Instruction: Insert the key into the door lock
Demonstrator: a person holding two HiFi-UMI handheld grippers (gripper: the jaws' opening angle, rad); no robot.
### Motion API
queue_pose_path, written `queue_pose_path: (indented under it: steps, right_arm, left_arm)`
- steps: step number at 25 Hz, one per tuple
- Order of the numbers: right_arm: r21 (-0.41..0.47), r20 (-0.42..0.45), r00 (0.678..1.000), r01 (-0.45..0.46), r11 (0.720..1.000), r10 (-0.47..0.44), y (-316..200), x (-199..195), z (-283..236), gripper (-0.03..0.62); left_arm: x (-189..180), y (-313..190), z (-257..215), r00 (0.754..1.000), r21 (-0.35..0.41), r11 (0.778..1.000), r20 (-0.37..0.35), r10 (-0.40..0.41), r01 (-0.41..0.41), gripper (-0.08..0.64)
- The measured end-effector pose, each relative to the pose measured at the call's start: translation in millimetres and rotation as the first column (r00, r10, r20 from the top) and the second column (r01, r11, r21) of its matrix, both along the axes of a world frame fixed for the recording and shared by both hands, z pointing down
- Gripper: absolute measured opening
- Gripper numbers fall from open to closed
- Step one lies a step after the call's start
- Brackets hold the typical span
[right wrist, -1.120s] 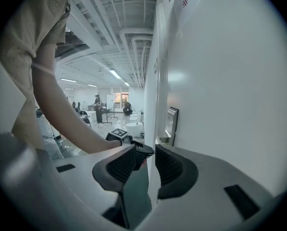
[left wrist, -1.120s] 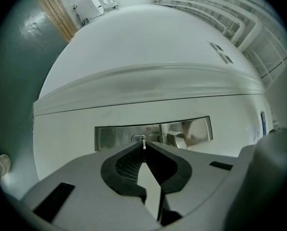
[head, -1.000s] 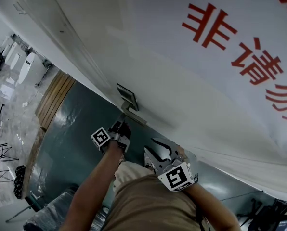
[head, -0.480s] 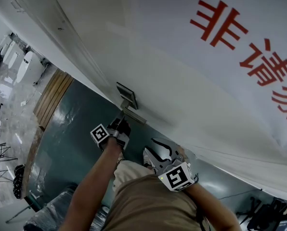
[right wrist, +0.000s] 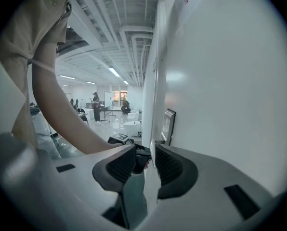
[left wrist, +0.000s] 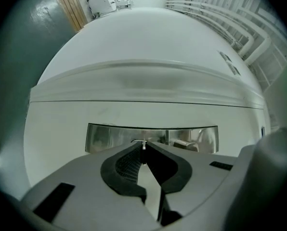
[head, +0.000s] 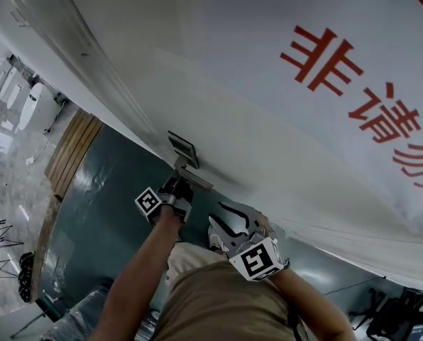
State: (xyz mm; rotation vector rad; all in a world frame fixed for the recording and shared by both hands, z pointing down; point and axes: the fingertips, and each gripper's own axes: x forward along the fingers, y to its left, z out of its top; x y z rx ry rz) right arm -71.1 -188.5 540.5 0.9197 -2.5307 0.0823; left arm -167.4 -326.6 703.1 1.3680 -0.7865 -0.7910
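Observation:
A steel lock plate (head: pixel 182 148) with a lever handle (head: pixel 196 179) sits on the white door (head: pixel 254 141). My left gripper (head: pixel 179 182) is right at the plate and level, shut on a thin metal key (left wrist: pixel 143 146). In the left gripper view the key's tip points at the shiny lock plate (left wrist: pixel 110 137), close to it or touching it. My right gripper (head: pixel 221 217) hangs open to the right of the handle with nothing between its pads. In the right gripper view the open right gripper (right wrist: pixel 144 154) looks along the door past the left arm (right wrist: pixel 71 124) toward the lock plate (right wrist: pixel 169 124).
A white banner with red characters (head: pixel 353 98) covers the door's right part. Dark green floor (head: pixel 105 212) and a wooden strip (head: pixel 69 151) lie left of the door. Far off in the hall stand people and furniture (right wrist: pixel 100 109).
Both grippers stay where they were. Only the head view has shifted a little.

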Motion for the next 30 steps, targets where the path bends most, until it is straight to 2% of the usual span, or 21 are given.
queue_pose_path:
  steps: [3, 7, 8, 9, 11, 12, 13, 15, 17, 20, 22, 26, 30]
  right_arm:
    - [0.005, 0.007, 1.000, -0.001, 1.000, 0.001, -6, -3, -4, 0.129]
    - [0.003, -0.007, 1.000, 0.011, 1.000, -0.011, -9, -6, -2, 0.129]
    - [0.002, -0.011, 1.000, 0.014, 1.000, -0.014, -9, -6, -1, 0.129]
    - [0.001, -0.017, 1.000, 0.015, 1.000, -0.015, -9, -6, -1, 0.129]
    - [-0.007, -0.019, 1.000, 0.009, 1.000, -0.009, -9, -6, 1, 0.129]
    - [-0.012, -0.007, 1.000, 0.005, 1.000, -0.005, -9, -11, 1, 0.129]
    - [-0.012, 0.012, 1.000, 0.006, 1.000, -0.006, -10, -19, 0, 0.129]
    - [-0.003, 0.040, 0.999, 0.017, 1.000, -0.017, -13, -32, -3, 0.129]
    - [0.004, 0.029, 0.999, 0.016, 1.000, -0.016, -16, -27, -4, 0.129]
    - [0.007, 0.005, 1.000, -0.004, 1.000, 0.004, -21, -9, -1, 0.129]
    - [0.005, 0.013, 1.000, -0.007, 1.000, 0.007, -20, -9, -1, 0.129]
    - [0.006, 0.021, 1.000, -0.004, 1.000, 0.004, -19, -11, -3, 0.129]
    - [0.010, 0.019, 1.000, -0.001, 1.000, 0.000, -18, -10, -4, 0.129]
  left_arm:
    - [1, -4, 0, 1.000, 0.009, 1.000, 0.016, -0.003, 0.003, 0.029]
    - [6, -8, -5, 0.993, 0.056, 0.998, 0.117, 0.005, -0.011, 0.031]
    - [8, -8, -4, 0.995, 0.054, 0.999, 0.104, -0.002, -0.003, 0.031]
    - [10, -7, -2, 0.998, 0.039, 0.999, 0.059, -0.014, 0.012, 0.029]
    - [12, -5, 5, 0.996, -0.016, 0.999, -0.072, -0.044, 0.043, 0.029]
    - [6, -4, 7, 0.993, -0.039, 0.998, -0.109, -0.056, 0.052, 0.029]
    - [-4, -3, 8, 0.992, -0.052, 0.997, -0.110, -0.064, 0.058, 0.029]
    - [-26, -2, 3, 0.996, -0.041, 0.997, -0.047, -0.070, 0.068, 0.029]
    - [-20, -7, -2, 0.999, -0.001, 0.999, -0.004, -0.054, 0.054, 0.029]
    - [4, -14, 6, 0.999, 0.024, 0.999, -0.028, -0.030, 0.031, 0.029]
    - [3, -13, 7, 0.999, 0.009, 0.999, -0.022, -0.034, 0.035, 0.029]
    - [-1, -14, 6, 0.999, 0.018, 1.000, 0.046, -0.026, 0.026, 0.029]
    - [0, -17, 5, 0.999, 0.022, 0.999, 0.025, -0.024, 0.024, 0.029]
